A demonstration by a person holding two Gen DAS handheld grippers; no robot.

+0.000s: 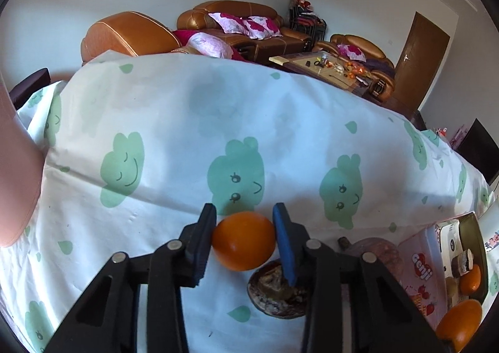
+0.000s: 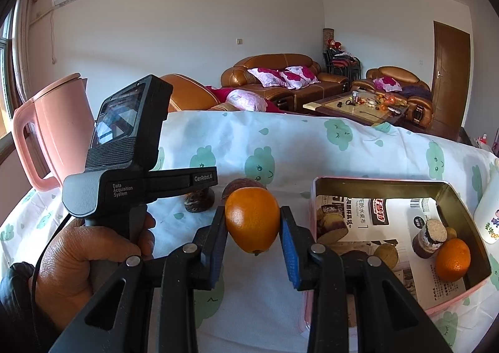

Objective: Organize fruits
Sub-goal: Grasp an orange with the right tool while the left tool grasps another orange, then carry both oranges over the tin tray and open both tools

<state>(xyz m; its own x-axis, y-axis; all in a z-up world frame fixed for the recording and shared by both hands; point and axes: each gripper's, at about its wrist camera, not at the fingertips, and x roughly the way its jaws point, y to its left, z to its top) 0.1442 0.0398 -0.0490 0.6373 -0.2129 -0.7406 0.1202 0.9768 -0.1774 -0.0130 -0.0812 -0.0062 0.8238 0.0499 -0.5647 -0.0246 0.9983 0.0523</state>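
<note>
While left claw (image 1: 244, 239) grips orange (image 1: 244, 240), right claw (image 2: 253, 225) pinches second orange (image 2: 252, 219), apparently lifted above tablecloth (image 2: 312, 147).

1. Left gripper (image 1: 244, 239) has an orange (image 1: 243, 240) between its fingers, above the tablecloth (image 1: 174, 122).
2. Mangosteen (image 1: 277, 293) lies just below and right of that orange.
3. Right gripper (image 2: 253, 225) has a second orange (image 2: 252, 219) between its fingers, left of the tin box (image 2: 379, 184).
4. Third orange (image 2: 452, 259) sits in the box, at its right side.
5. Kettle (image 2: 53, 131) stands far left; sofas (image 2: 280, 76) lie behind the table.
</note>
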